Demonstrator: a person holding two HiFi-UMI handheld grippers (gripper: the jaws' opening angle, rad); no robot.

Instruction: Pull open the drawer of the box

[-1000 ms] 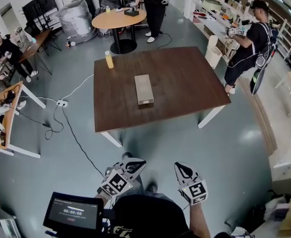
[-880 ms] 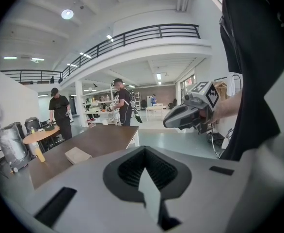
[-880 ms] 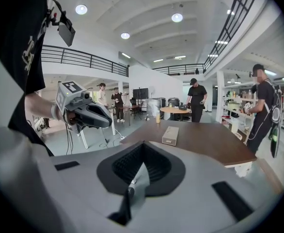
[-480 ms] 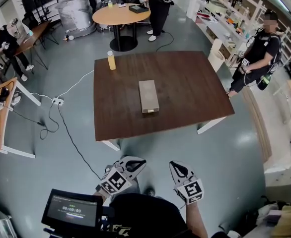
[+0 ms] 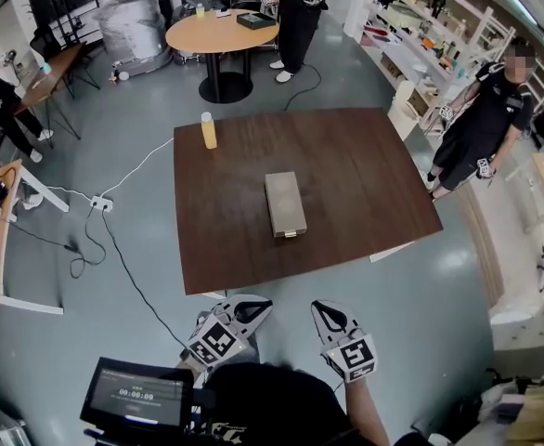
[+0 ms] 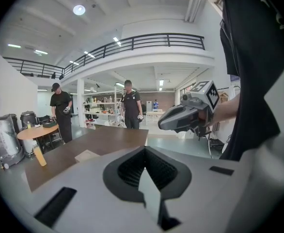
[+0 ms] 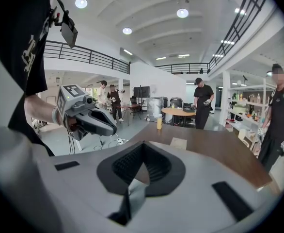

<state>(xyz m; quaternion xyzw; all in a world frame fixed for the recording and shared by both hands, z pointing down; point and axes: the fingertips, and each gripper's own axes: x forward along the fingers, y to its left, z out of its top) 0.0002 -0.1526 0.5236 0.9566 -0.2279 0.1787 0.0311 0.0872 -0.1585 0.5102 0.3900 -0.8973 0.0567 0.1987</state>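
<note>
box: a long grey-brown box (image 5: 285,203) lies near the middle of the dark wooden table (image 5: 374,193), lengthwise, with one narrow end facing the table's near edge.
drawer (image 5: 291,233): at that near end of the box; it looks pushed fully in, though it is small in the head view.
left gripper (image 5: 256,306): jaws pressed together with nothing between them; held in the air short of the table's near edge, well apart from the box.
right gripper (image 5: 322,308): jaws pressed together, empty; near the left one, also off the table.
bottle (image 5: 209,130): yellow drink, upright near the table's far left corner.
bystander (image 5: 481,119): stands by the shelves (image 5: 420,26) to the right of the table.
</note>
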